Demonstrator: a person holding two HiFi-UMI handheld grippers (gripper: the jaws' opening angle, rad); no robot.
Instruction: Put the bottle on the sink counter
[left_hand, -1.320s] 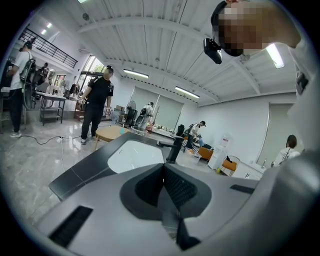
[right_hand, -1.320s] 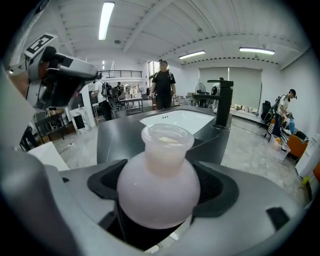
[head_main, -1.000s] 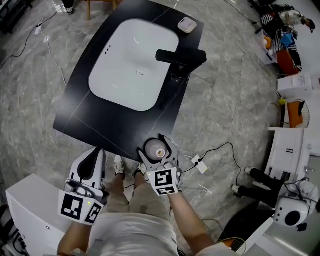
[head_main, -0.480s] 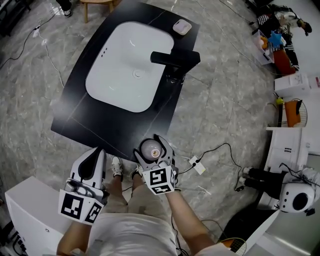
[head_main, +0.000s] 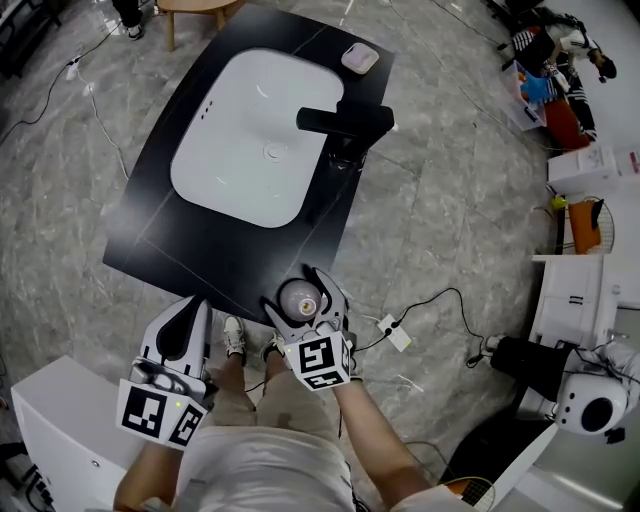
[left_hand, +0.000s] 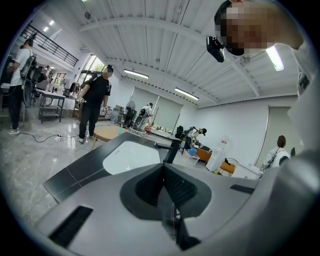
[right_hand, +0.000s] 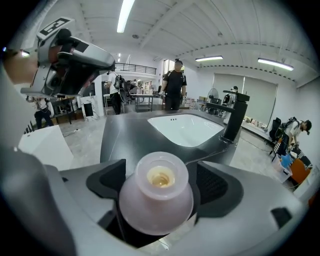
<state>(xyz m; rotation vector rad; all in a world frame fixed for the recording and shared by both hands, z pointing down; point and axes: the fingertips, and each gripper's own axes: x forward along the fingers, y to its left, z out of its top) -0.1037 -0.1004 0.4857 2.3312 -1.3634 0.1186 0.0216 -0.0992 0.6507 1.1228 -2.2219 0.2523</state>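
Observation:
My right gripper (head_main: 303, 297) is shut on a pale, round-bodied bottle (head_main: 300, 297) with an open neck, held just off the near edge of the black sink counter (head_main: 233, 250). In the right gripper view the bottle (right_hand: 156, 194) fills the space between the jaws of the right gripper (right_hand: 159, 192), its mouth facing the camera. The counter (right_hand: 125, 137) holds a white basin (head_main: 252, 132) and a black faucet (head_main: 345, 120). My left gripper (head_main: 181, 325) hangs lower left, off the counter, shut with nothing between its fingers; the left gripper (left_hand: 164, 187) shows closed jaws in its own view.
A small pale dish (head_main: 360, 57) sits on the counter's far corner. A white cabinet (head_main: 60, 440) stands at the lower left. A power strip and cable (head_main: 398, 328) lie on the marble floor to the right. People stand behind the counter (right_hand: 175, 82).
The right gripper with the bottle has shifted slightly left and forward toward the counter's near edge. The left gripper has stayed put.

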